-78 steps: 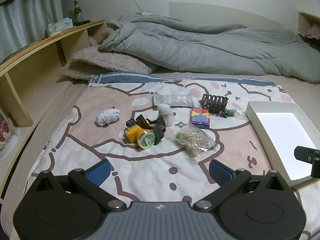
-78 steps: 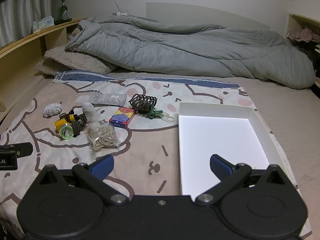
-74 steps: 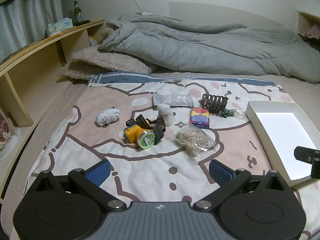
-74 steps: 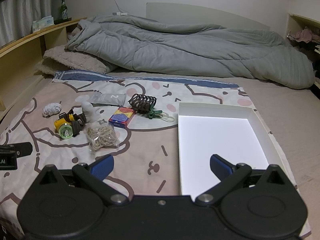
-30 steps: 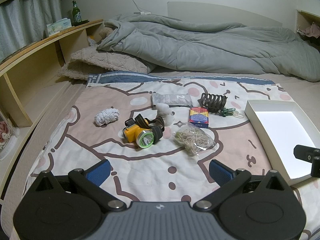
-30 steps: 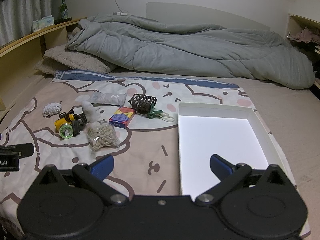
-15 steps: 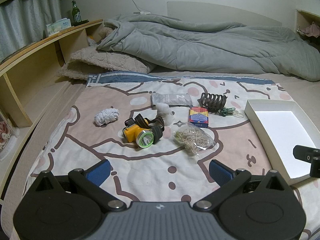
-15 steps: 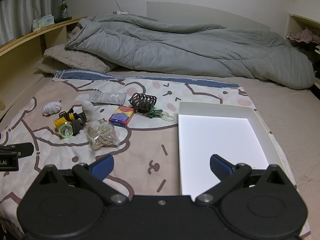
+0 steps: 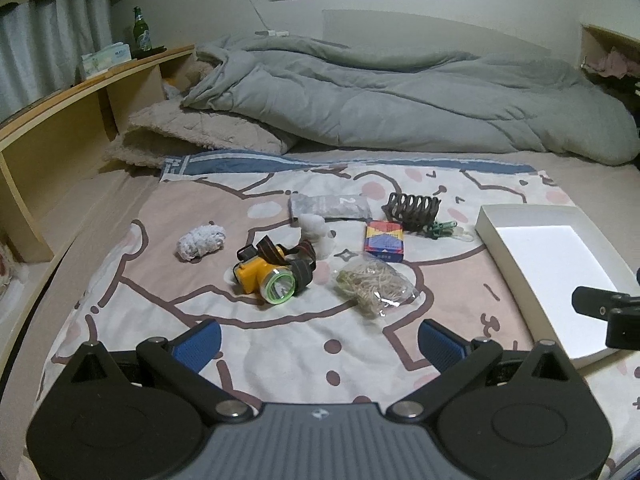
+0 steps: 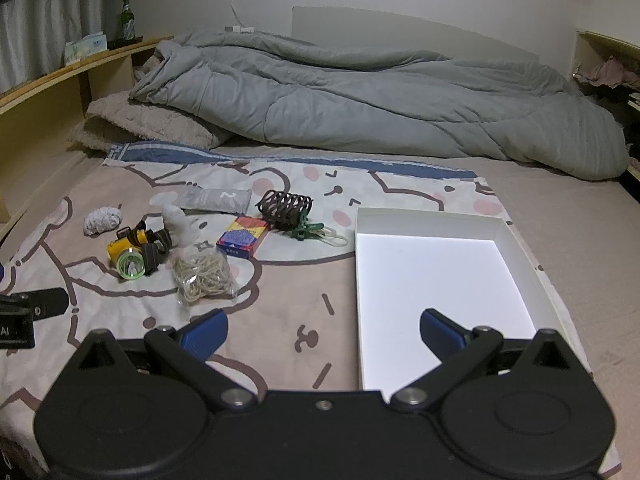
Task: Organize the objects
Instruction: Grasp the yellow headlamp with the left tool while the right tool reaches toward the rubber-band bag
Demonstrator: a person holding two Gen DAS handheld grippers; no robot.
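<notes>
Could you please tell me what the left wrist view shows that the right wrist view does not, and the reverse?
Only the left wrist view shows the left gripper, open, plus part of the other gripper at its right edge. Only the right wrist view shows the right gripper, open, and the whole white tray. Both show the yellow headlamp, rubber band bag, card box and grey duvet.

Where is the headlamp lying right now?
In the left wrist view, the headlamp lies mid-blanket, between the white bundle on its left and the rubber-band bag on its right.
</notes>
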